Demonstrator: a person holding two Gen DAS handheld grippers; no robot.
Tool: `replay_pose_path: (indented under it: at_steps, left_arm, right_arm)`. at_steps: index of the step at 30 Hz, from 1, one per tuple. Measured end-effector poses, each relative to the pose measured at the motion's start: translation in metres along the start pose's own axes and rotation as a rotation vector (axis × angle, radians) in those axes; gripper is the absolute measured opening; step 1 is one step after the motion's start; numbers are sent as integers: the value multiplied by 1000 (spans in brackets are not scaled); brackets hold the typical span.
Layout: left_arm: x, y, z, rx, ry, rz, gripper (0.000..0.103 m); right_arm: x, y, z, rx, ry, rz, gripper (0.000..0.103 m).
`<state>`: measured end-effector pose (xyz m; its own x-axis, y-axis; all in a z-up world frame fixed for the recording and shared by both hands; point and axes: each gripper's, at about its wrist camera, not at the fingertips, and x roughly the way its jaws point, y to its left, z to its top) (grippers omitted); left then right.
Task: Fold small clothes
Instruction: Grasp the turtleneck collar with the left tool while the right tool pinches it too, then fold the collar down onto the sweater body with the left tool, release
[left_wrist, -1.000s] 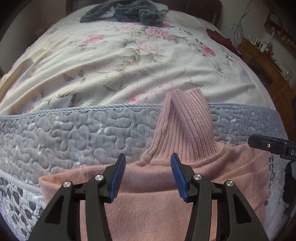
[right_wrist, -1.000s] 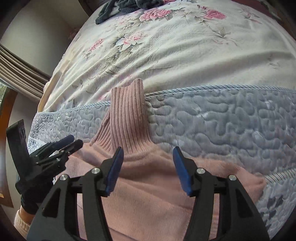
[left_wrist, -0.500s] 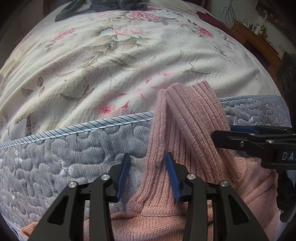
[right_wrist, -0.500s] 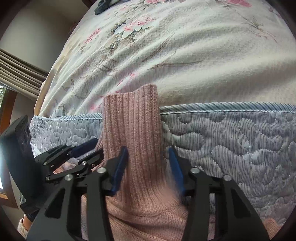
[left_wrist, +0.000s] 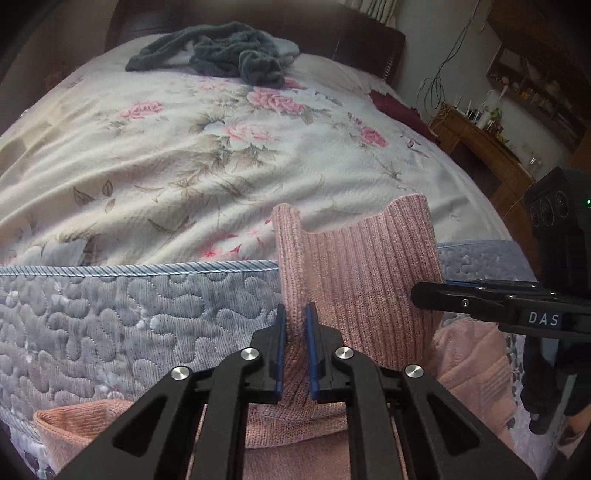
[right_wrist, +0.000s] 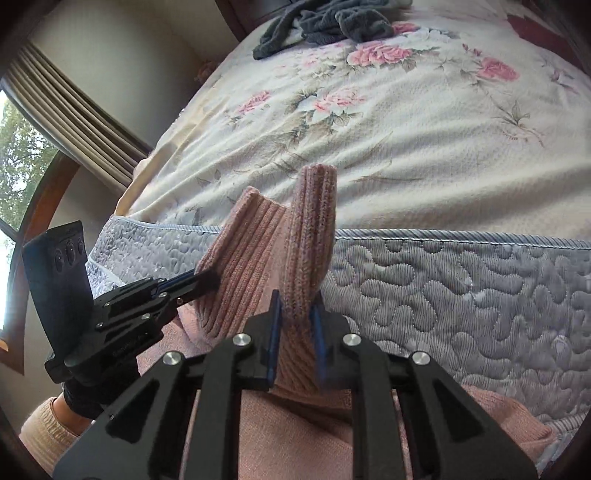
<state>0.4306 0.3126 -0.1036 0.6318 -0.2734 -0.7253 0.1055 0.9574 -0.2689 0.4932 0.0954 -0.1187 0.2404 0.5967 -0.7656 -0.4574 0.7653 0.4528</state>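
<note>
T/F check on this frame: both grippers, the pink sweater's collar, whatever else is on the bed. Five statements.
1. The left gripper is shut on the collar of the pink sweater. True.
2. The right gripper is open and clear of the collar. False: it is shut on the collar's other side.
3. The collar lies flat on the bed. False: it stands up, held between both grippers.
4. A grey garment lies at the bed's far end. True.
5. The grey garment is neatly folded. False: it is crumpled.
</note>
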Motion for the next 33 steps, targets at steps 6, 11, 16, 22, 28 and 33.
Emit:
replay_pose_path:
  at_steps: [6, 11, 16, 22, 28, 33]
  left_arm:
    - [-45, -8, -31, -1, -107, -58, 9]
    - [-66, -11, -76, 19, -141, -85, 9]
    - [-67, -6, -124, -4, -55, -104, 10]
    - [-86, 14, -164, -57, 34, -116, 9]
    - [-92, 35, -143, -173, 41, -137, 10]
    - [-58, 17, -118, -210, 143, -139, 32]
  right_arm:
    - [-40, 21, -35, -118, -75, 20, 15]
    - [-56, 40, -77, -253, -80, -11, 15]
    - [-51, 44, -126, -314, 6, -25, 20]
    - [-58, 31, -173, -286, 108, 7, 31]
    - [-77, 7, -154, -38, 46, 141, 50]
    - [-48, -5, -122, 114, 69, 131, 58]
